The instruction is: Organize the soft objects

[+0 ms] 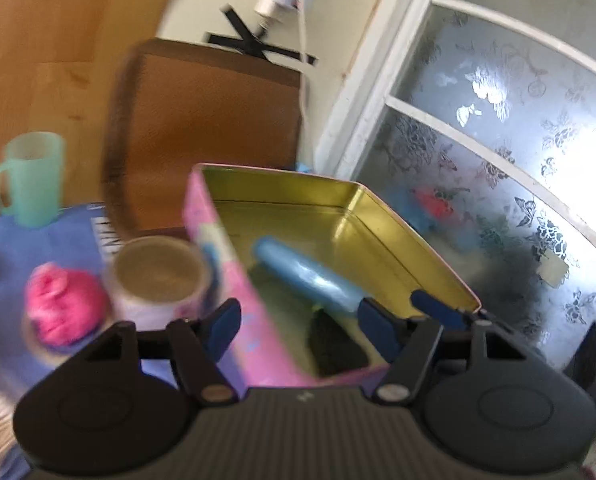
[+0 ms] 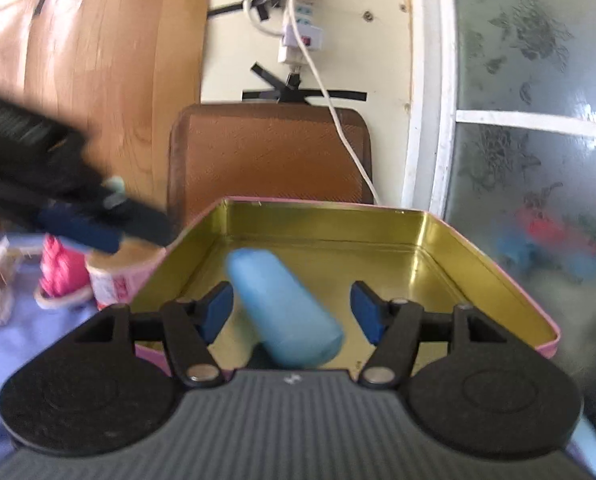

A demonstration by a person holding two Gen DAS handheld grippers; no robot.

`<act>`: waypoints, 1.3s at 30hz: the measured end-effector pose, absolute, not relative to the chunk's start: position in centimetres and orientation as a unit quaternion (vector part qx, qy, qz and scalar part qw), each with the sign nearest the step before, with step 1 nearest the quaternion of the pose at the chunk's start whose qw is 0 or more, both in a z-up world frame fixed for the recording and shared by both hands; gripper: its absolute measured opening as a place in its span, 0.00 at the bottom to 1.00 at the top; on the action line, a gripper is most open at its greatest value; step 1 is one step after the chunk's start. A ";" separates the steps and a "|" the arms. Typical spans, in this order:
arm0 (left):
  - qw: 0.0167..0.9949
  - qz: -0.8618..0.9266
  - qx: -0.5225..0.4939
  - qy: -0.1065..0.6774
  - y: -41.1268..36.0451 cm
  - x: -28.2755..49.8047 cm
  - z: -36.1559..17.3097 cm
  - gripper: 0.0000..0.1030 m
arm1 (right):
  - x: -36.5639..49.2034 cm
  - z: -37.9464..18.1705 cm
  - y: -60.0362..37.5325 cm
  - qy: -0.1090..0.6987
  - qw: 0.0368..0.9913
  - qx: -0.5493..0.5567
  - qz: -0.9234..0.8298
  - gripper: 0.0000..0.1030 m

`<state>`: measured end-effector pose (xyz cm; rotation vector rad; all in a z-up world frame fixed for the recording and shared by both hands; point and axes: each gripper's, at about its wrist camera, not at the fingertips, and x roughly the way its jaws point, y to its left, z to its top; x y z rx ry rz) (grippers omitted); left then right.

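Note:
A pink tin point(image 1: 234, 300) with a gold inside point(image 2: 438, 276) stands open on the blue cloth. A soft light-blue roll point(image 2: 286, 312) lies in it, also seen in the left wrist view as the roll point(image 1: 310, 276). My right gripper point(image 2: 292, 314) is over the tin's near edge, open, with the roll between its fingers and a gap on each side. My left gripper point(image 1: 300, 330) is open and straddles the tin's left wall without pressing it; it shows blurred at the left gripper point(image 2: 82, 224). A pink fluffy ball point(image 1: 64, 312) sits left of the tin.
A round cup-like container point(image 1: 158, 276) stands between the pink ball and the tin. A green mug point(image 1: 30, 176) is at the far left. A brown cushioned chair back point(image 2: 270, 152) rises behind the tin, with a frosted window point(image 2: 538, 120) on the right and a white cable point(image 2: 338, 112) hanging.

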<state>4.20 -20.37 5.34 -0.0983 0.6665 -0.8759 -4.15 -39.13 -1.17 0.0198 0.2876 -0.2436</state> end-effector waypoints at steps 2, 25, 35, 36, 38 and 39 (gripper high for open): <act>0.861 -0.401 -0.042 0.309 -16.9 3.4 4.7 0.65 | -4.9 -1.0 -38.6 0.132 0.985 0.026 -0.106 0.61; 0.904 -0.278 -0.113 0.304 0.8 -0.2 0.3 0.65 | 11.8 -1.2 -22.9 0.244 0.963 -0.067 0.090 0.08; 0.869 -0.302 -0.210 0.331 2.7 0.6 -0.1 0.65 | -4.4 0.1 -24.7 0.189 0.958 -0.038 0.210 0.10; 0.866 -0.303 -0.210 0.336 2.6 0.6 -0.2 0.65 | -5.1 -0.6 -24.6 0.201 0.954 -0.028 0.222 0.12; 0.865 -0.304 -0.206 0.342 2.1 0.3 -0.2 0.65 | -6.0 -1.8 -24.4 0.217 0.947 -0.011 0.236 0.19; 0.863 -0.308 -0.203 0.345 1.8 0.2 -0.1 0.65 | -6.5 -2.4 -24.2 0.217 0.946 -0.014 0.239 0.26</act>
